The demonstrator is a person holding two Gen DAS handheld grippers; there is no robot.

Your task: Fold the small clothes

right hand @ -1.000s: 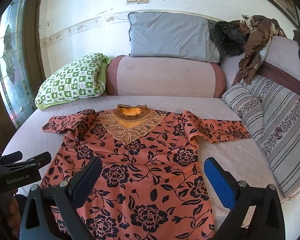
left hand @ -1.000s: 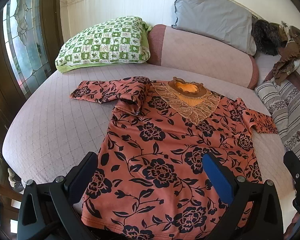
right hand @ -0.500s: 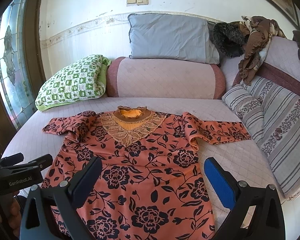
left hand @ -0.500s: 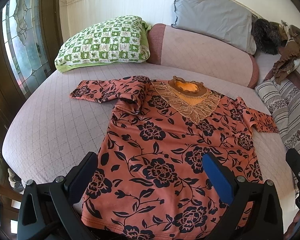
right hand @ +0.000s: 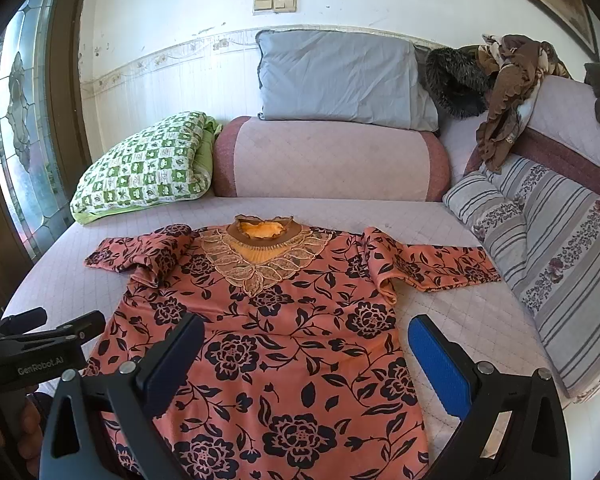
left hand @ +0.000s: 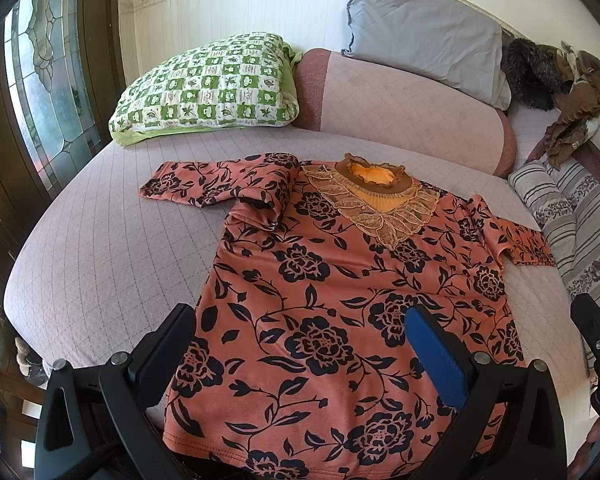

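Both hand-held grippers stay spread; blouse (left hand: 340,304) lies unmoved, flat.

I see the blouse (right hand: 284,332) lying flat on the bed (right hand: 452,312), collar at the far end, hem at the near edge. Its left sleeve (right hand: 140,254) reaches left, its right sleeve (right hand: 432,264) right. Behind it a bolster (right hand: 328,160) runs across the far side, a pillow (right hand: 340,80) leaning on top. A checked pillow (right hand: 144,164) sits far left, striped cushions (right hand: 540,260) along the right. My left hand-held gripper (left hand: 300,344) hangs over the near hem, the right hand-held gripper (right hand: 304,352) just right of it.
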